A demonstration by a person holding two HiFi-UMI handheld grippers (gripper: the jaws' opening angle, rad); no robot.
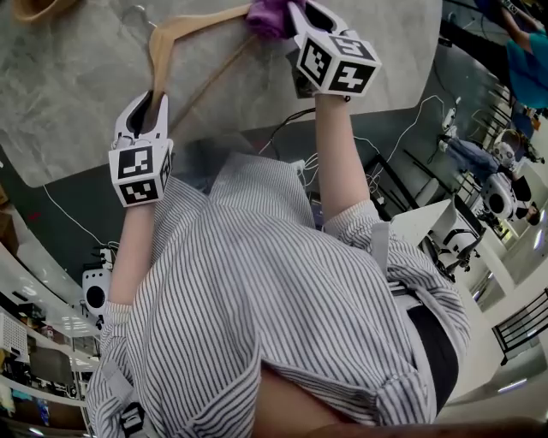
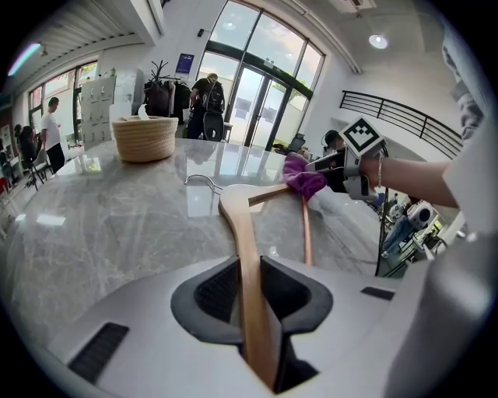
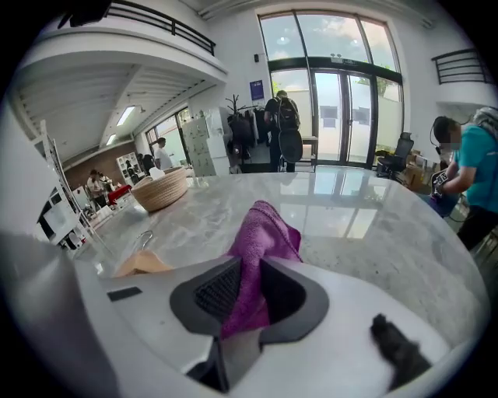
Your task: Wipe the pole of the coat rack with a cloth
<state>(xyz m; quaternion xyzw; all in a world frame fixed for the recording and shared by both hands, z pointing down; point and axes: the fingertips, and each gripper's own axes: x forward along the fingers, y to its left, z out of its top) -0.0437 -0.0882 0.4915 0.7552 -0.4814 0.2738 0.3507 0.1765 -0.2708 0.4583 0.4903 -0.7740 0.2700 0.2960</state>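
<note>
A wooden clothes hanger (image 1: 184, 34) lies over the grey marble table (image 1: 77, 85). My left gripper (image 1: 147, 107) is shut on one arm of the hanger (image 2: 245, 233), which runs straight out between the pads (image 2: 250, 299). A purple cloth (image 1: 270, 17) is pinched in my right gripper (image 1: 304, 19). In the left gripper view the cloth (image 2: 302, 177) rests on the hanger's far end, with the right gripper (image 2: 342, 167) behind it. The cloth (image 3: 261, 241) bunches up between the right gripper's pads (image 3: 247, 299), and the hanger (image 3: 142, 264) shows at the left. No coat rack pole is near either gripper.
A woven basket (image 2: 145, 137) stands far back on the table. The hanger's metal hook (image 2: 201, 180) lies on the marble. A coat rack with clothes (image 3: 237, 109) and several people stand by the glass doors. Cables (image 1: 291, 115) trail on the floor beside the table edge.
</note>
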